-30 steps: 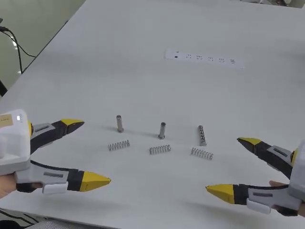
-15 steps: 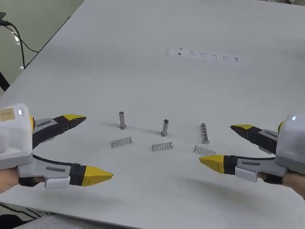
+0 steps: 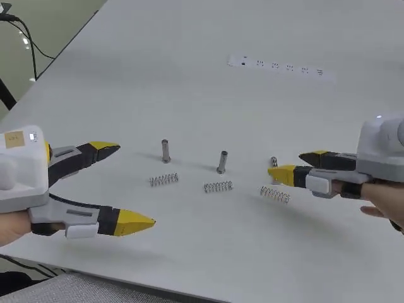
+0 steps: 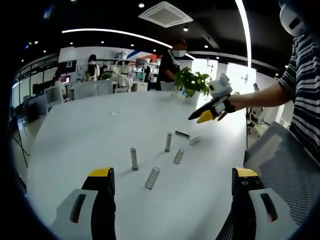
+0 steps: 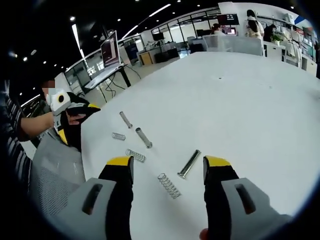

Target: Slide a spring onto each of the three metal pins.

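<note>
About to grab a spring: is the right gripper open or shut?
Open: the yellow-tipped right gripper shows its jaws spread wide apart in its own view, holding nothing.

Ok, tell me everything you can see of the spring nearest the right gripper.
The spring is a short open coil of thin silvery wire, looking like steel. It lies on its side on the white table, apart from the pin beside it, untouched. The right gripper hovers close, jaws open, not on it.
</note>
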A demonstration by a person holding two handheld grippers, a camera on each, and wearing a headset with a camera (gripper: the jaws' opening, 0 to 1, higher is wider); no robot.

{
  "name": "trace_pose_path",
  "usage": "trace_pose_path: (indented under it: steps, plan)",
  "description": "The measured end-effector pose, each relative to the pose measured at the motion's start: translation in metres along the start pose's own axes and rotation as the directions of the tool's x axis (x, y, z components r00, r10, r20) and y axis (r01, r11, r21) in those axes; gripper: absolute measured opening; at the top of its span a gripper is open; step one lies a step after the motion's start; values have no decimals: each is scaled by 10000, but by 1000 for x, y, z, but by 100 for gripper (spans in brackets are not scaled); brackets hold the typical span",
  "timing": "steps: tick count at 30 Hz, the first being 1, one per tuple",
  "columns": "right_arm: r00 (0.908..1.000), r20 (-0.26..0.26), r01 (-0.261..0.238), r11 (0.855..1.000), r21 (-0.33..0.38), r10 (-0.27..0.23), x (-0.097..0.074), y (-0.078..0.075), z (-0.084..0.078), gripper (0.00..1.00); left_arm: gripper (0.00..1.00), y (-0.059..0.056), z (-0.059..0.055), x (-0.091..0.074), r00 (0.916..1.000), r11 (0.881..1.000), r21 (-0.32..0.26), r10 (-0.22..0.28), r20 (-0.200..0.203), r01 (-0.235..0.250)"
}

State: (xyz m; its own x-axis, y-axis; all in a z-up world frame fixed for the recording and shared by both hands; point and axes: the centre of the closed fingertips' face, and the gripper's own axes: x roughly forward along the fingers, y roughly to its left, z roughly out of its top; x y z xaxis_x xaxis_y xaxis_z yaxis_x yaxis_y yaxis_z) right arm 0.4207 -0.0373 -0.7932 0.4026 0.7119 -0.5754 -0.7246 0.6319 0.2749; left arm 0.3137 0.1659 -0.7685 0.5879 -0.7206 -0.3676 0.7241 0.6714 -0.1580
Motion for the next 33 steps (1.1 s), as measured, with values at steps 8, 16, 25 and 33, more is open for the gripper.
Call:
trace_pose_path:
  steps: [8,16,25,33]
  plan:
    - [9939,-855,765,9940,780,-697,16,-23,2,42,96,0,-4,-1,10000,9999,-137,47,19,-47]
    - [9764,-1835,1341,9859,1001,-1142,32,-34,-5,27,95,3,-7,-2,10000,9997,-242,91,31,-90]
    - [9540,-2565,1950,9713,1364,-1555,43,-44,-16,24,94,3,-10,-2,10000,9995,-318,33,-13,-34]
    - [9432,-2832,2226,9634,1497,-1740,49,-47,-24,19,93,3,-10,-4,10000,9991,-412,71,53,-68]
